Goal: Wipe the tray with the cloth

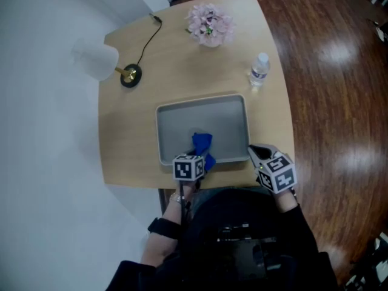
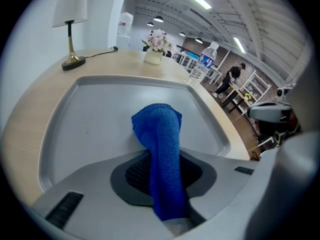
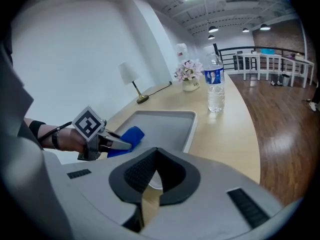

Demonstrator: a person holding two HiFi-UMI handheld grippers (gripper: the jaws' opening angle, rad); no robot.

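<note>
A grey tray (image 1: 230, 111) lies on the wooden table, near its front edge. A blue cloth (image 1: 202, 143) rests on the tray's near middle. My left gripper (image 1: 195, 160) is shut on the cloth (image 2: 162, 134), which runs up between the dark pads and folds onto the tray floor (image 2: 90, 114). My right gripper (image 1: 256, 153) sits at the tray's near right corner, jaws shut with nothing between them. In the right gripper view, the closed tips (image 3: 157, 151) cover that corner of the tray (image 3: 165, 124). I cannot tell whether they touch the rim.
A table lamp (image 1: 100, 62) with a black cord stands at the back left. A pot of pink flowers (image 1: 209, 26) is at the back. A water bottle (image 1: 259, 70) stands beyond the tray's far right corner. Wooden floor lies to the right.
</note>
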